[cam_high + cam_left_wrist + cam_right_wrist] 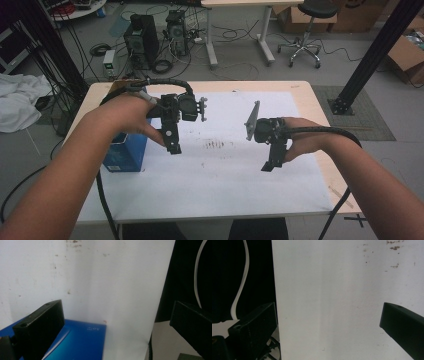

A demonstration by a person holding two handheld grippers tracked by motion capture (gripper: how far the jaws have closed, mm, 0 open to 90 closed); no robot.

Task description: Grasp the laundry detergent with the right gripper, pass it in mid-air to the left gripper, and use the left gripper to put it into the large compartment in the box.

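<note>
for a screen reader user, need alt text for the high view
A person holds a left gripper and right gripper, both open and empty, above a white sheet on a wooden table; a blue box stands beside the left one.

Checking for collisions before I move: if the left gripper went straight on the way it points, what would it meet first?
Probably the white sheet on the table, just beside the blue box. The left gripper is open with nothing between its fingers; depth is unclear.

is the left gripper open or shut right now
Open: in the left gripper view the left gripper has its two black jaws far apart, nothing between them, above the blue box.
</note>
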